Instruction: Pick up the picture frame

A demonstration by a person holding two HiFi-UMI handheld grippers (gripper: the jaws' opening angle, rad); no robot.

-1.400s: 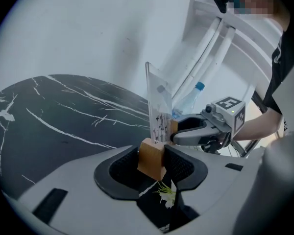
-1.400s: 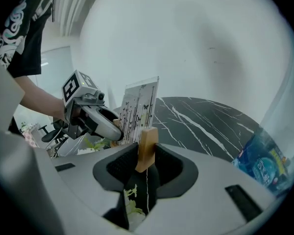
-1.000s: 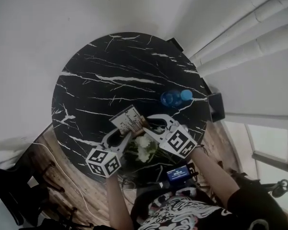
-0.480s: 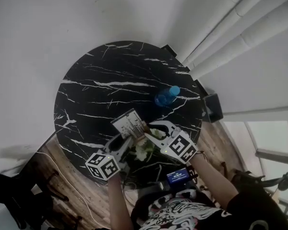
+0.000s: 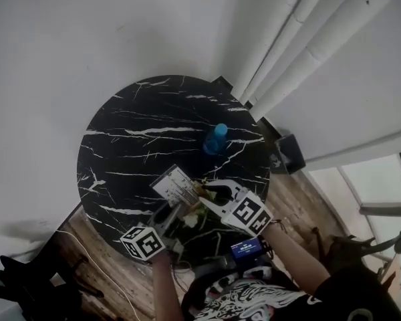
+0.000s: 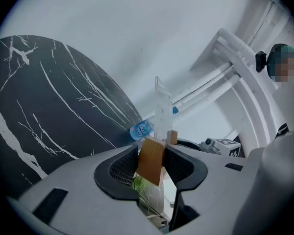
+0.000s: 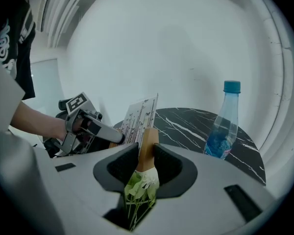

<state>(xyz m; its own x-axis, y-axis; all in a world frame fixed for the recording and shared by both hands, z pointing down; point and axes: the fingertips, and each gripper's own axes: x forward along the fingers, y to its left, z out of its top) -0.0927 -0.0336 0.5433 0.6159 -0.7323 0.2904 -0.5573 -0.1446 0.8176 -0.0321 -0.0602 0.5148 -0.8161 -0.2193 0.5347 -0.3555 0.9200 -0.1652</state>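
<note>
Head view: I hold the picture frame (image 5: pixel 177 184) over the near edge of the tabletop (image 5: pixel 140 126), above the flowers (image 5: pixel 195 214). Left tool (image 5: pixel 178 204) is clenched on its wooden base (image 6: pixel 151 160). Right tool (image 5: pixel 204 192) is closing its jaws on the base's other end, a two-point hold that, I judge, keeps the pane from tipping.

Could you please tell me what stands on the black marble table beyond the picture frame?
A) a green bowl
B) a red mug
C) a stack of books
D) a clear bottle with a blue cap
D: a clear bottle with a blue cap stands upright on the black marble table, beyond the picture frame; no mug, books or bowl show.
</note>
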